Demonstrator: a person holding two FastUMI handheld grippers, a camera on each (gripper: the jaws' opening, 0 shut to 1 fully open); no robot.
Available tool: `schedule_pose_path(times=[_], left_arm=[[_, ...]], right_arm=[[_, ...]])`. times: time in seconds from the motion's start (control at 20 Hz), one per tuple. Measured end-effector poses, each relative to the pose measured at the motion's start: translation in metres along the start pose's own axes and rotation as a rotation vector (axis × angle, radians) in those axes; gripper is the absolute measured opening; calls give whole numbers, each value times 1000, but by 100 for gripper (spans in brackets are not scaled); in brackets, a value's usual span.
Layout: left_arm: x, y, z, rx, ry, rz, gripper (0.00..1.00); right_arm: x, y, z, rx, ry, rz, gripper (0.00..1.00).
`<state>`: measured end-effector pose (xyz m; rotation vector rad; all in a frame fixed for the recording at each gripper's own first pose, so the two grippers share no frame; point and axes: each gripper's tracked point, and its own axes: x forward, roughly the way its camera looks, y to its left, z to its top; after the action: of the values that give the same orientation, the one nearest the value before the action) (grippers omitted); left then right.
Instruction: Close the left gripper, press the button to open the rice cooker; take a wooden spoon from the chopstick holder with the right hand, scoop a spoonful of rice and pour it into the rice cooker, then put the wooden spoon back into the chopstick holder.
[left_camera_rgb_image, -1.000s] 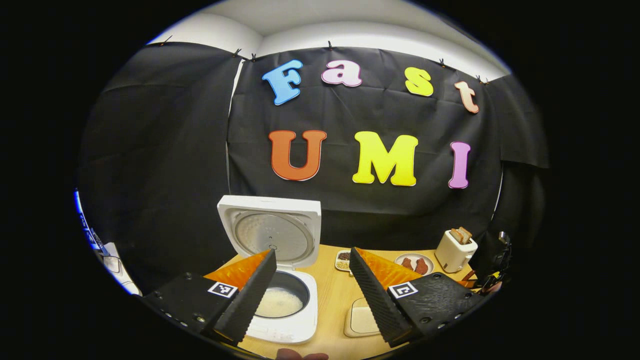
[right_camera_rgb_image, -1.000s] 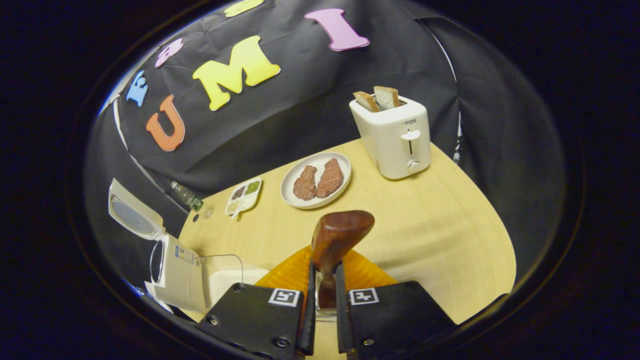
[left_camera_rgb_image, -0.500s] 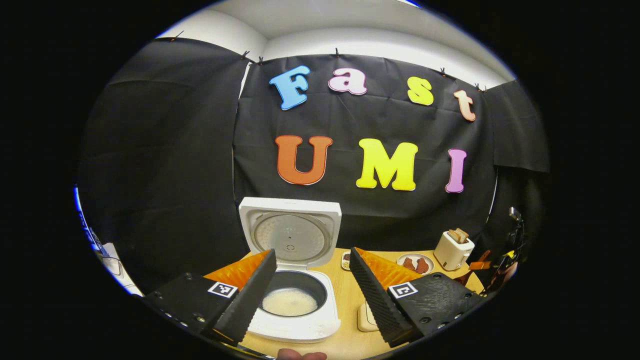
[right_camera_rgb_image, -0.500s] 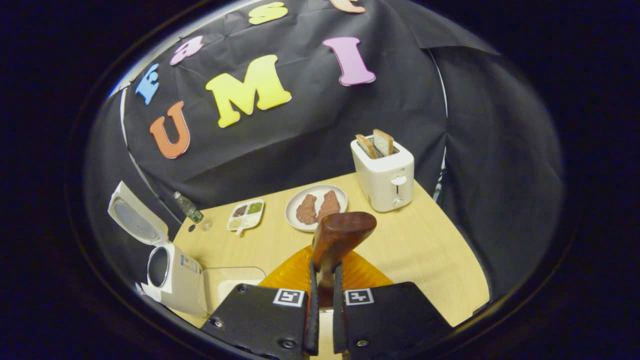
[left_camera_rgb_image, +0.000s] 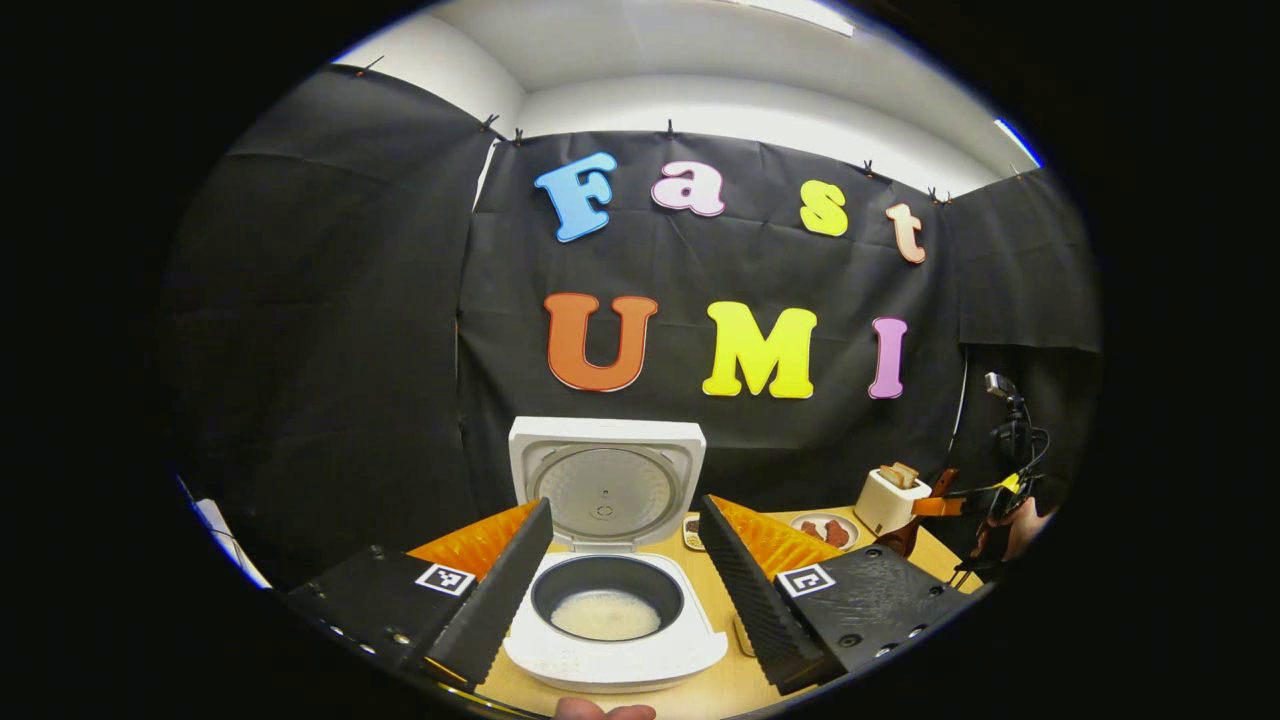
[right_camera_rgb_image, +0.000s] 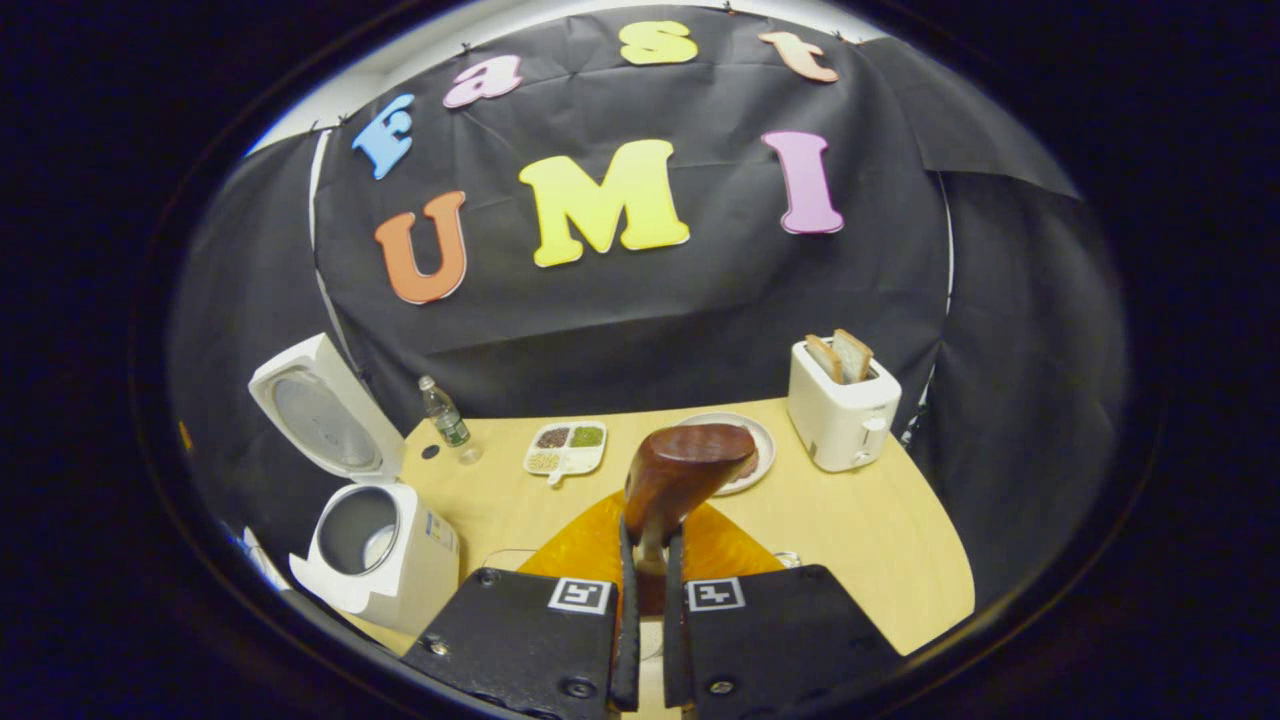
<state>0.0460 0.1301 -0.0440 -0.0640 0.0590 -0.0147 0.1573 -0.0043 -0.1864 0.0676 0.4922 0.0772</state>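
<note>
You are holding the left gripper (left_camera_rgb_image: 625, 570) with its jaws spread wide, and the rice cooker (left_camera_rgb_image: 612, 620) is sitting framed between them with its lid standing up and rice lying in the pot. Your right gripper (right_camera_rgb_image: 650, 620) is clamping the wooden spoon (right_camera_rgb_image: 680, 470) by its handle, the bowl rising just ahead of the jaws, while the rice cooker (right_camera_rgb_image: 385, 550) is standing open well off to their left.

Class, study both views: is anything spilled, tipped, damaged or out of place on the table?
Nothing stands out. The rice cooker stands upright, lid raised, rice inside; no grains show on the table. The toaster is upright, and the right gripper holds the wooden spoon.
</note>
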Motion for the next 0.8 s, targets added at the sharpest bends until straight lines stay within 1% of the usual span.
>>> schedule_pose_path(times=[0.15,0.3,0.55,0.65,0.8], left_arm=[[-5,5,-4,-28,10,-9,94],[-10,10,-7,-19,25,-18,94],[-15,24,-15,-26,58,27,94],[-14,28,-22,-25,85,49,94],[-15,31,-27,-23,105,76,94]], right_arm=[[18,26,-26,-65,29,4,14],[39,39,-56,-171,44,-9,14],[71,43,-93,-392,20,-84,14],[79,45,-100,-421,9,-102,14],[88,50,-107,-393,2,-107,14]])
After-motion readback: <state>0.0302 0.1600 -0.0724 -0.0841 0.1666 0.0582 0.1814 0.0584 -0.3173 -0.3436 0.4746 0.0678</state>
